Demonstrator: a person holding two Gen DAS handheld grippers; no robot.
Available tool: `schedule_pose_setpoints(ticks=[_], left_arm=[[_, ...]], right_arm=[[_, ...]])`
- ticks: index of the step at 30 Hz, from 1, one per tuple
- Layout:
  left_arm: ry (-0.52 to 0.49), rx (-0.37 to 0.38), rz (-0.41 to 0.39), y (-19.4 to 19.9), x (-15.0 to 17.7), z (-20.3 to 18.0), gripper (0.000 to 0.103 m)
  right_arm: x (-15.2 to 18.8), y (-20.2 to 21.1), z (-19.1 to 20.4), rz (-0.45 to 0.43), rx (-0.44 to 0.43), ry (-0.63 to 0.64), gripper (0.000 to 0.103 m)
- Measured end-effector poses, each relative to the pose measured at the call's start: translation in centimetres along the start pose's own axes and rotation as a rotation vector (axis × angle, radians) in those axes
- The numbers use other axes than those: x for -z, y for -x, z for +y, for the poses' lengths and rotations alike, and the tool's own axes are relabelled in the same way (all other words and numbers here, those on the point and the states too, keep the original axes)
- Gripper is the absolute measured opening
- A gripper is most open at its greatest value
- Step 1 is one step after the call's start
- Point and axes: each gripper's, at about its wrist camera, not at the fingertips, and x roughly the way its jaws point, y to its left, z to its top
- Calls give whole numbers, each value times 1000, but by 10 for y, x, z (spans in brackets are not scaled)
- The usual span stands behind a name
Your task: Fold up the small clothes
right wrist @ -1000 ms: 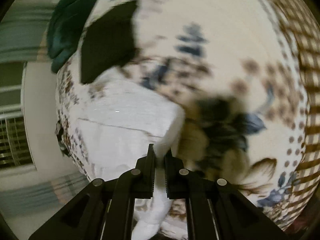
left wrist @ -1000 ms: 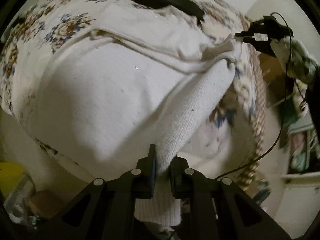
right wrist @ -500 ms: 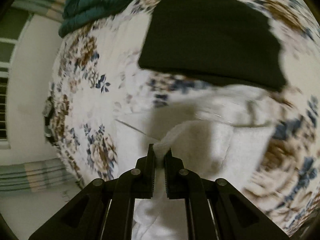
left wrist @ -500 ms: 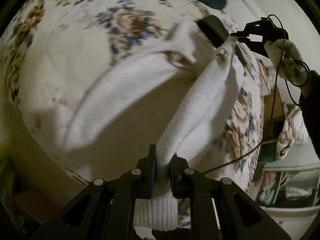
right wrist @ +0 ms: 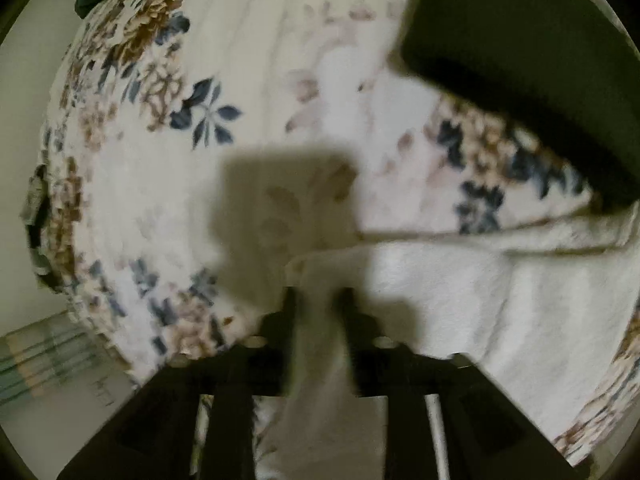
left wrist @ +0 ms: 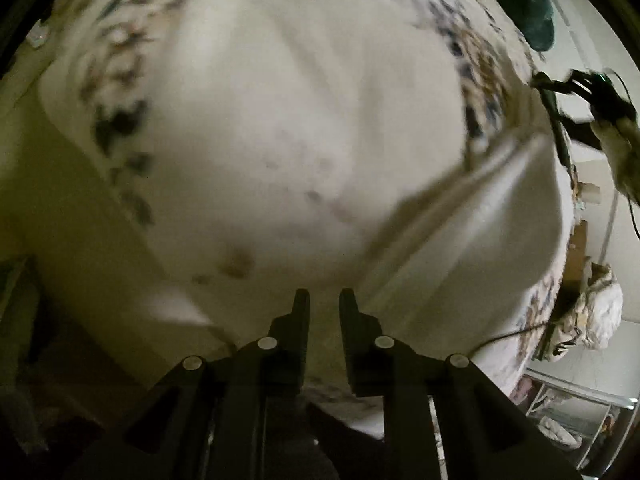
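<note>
The white knit garment (right wrist: 500, 300) lies spread on the flowered bedcover (right wrist: 160, 160), one side doubled over into a long soft crease that runs off toward the far edge of the bed; in the left wrist view it (left wrist: 300, 152) fills most of the blurred picture. The left tongs (left wrist: 324, 300) hang over the near edge with a clear gap between the jaws and nothing in it — released, which suits a fold just laid down. The right tongs (right wrist: 316, 300) stand parted too, over a corner of the white cloth; some fabric shows between the jaws, but blur hides whether they touch it, so I judge them released rather than clenched. From the left side the right tongs (left wrist: 556, 84) appear small at the bed's far edge, well apart from the left pair, so each hand works its own end. A folded black garment (right wrist: 520, 60) rests just beyond the white one, and a dark green cloth (left wrist: 528, 4) lies farther back.
</note>
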Motion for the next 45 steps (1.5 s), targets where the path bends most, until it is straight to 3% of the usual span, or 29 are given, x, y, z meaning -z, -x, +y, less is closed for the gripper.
schedule_pose_setpoints(ticks=[2,3,5,9,11,14,15,17,20,21,23,28,36,39,43,45], left_arm=[[-2,17,3,5,-3,0,29],[-9,32,2,7,-4,-4,43],[-35,67,-11,9,-4,-17,56],[-96,81,29,-11,-6,-46,56],[-146,38,39,-22,-3,-58,56],[-214,-31,44,-35,6,-73,52],[-241,-56,39,-38,11,-76,30],[-271,-93,49,-41,17,-79,6],[-308,-128,28,-37,25,-84,5],[-318,-135,28,-34,28,-86,4],[-324,-144,20,-31,30,-92,4],[-319,-161,14,-20,26,-90,4],[-322,-212,30,-15,29,-67,4],[-297,-246,63,-33,23,-51,4],[-273,-216,75,-24,11,-50,7],[-292,-219,62,-10,7,-65,10]], right_arm=[[10,6,-5,10,-29,-14,63],[17,12,-8,0,-41,-8,63],[38,26,-16,-19,-62,10,65],[102,44,-47,-51,-69,3,67],[152,41,-70,-46,-42,-23,67],[238,9,-104,32,-20,-98,67],[267,-9,-113,86,-32,-131,67],[322,-48,-129,188,-76,-205,67],[383,-97,-144,271,-124,-285,66],[397,-108,-146,276,-145,-299,47],[417,-121,-145,256,-183,-305,7],[442,-110,-137,167,-120,-299,3],[479,-105,-120,204,-113,-251,2],[480,-114,-112,201,-97,-227,2],[461,-129,-111,225,-102,-210,6],[453,-120,-113,223,-143,-195,16]])
